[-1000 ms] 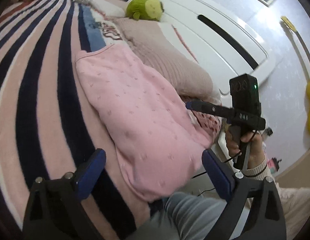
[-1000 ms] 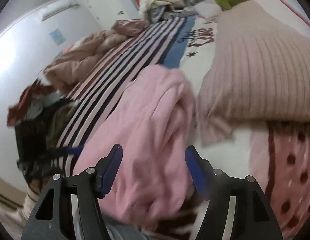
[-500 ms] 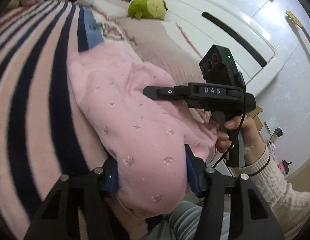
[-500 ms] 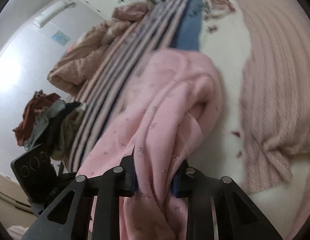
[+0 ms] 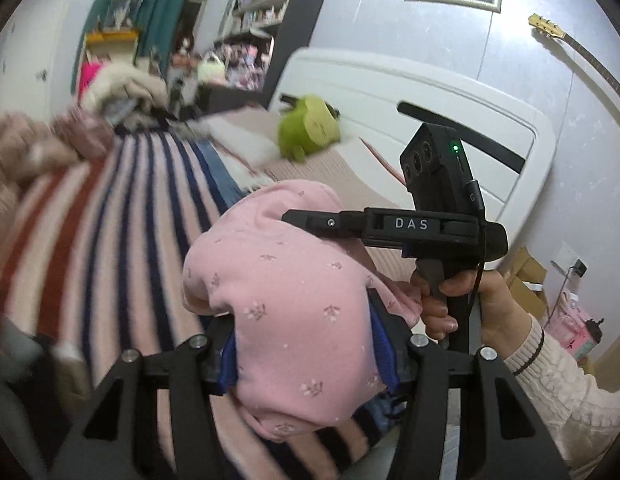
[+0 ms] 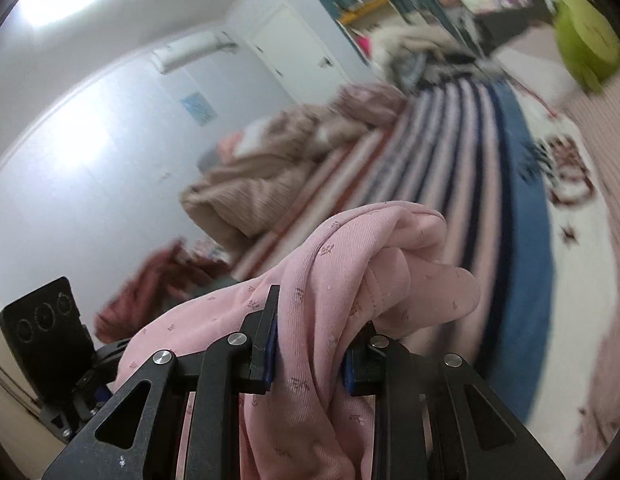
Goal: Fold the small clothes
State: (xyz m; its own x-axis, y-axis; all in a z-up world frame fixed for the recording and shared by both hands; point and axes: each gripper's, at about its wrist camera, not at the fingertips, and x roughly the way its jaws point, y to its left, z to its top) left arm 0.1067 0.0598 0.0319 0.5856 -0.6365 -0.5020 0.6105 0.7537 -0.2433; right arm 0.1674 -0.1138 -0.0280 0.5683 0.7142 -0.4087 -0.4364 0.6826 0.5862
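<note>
A small pink garment [image 5: 285,292] with a tiny flower print hangs bunched above the striped bed. My left gripper [image 5: 305,352] is shut on a thick fold of it, blue pads pressed into the cloth on both sides. In the left wrist view the right gripper [image 5: 310,220] reaches over the garment from the right, held by a hand in a cream knitted sleeve. In the right wrist view my right gripper [image 6: 310,360] is shut on another bunch of the pink garment [image 6: 350,272], which drapes down between its fingers. The left gripper's camera block [image 6: 41,320] shows at the lower left there.
A striped blanket [image 5: 121,216] in pink, navy and red covers the bed. A green plush toy [image 5: 310,128] lies by the white headboard [image 5: 430,92]. Beige and brown clothes [image 6: 261,184] are heaped at the bed's far side, and a red-brown pile [image 6: 165,280] lies lower left.
Both grippers went from open over the flat garment to shut on it, then lifted it off the bed. The views now tilt up toward the room.
</note>
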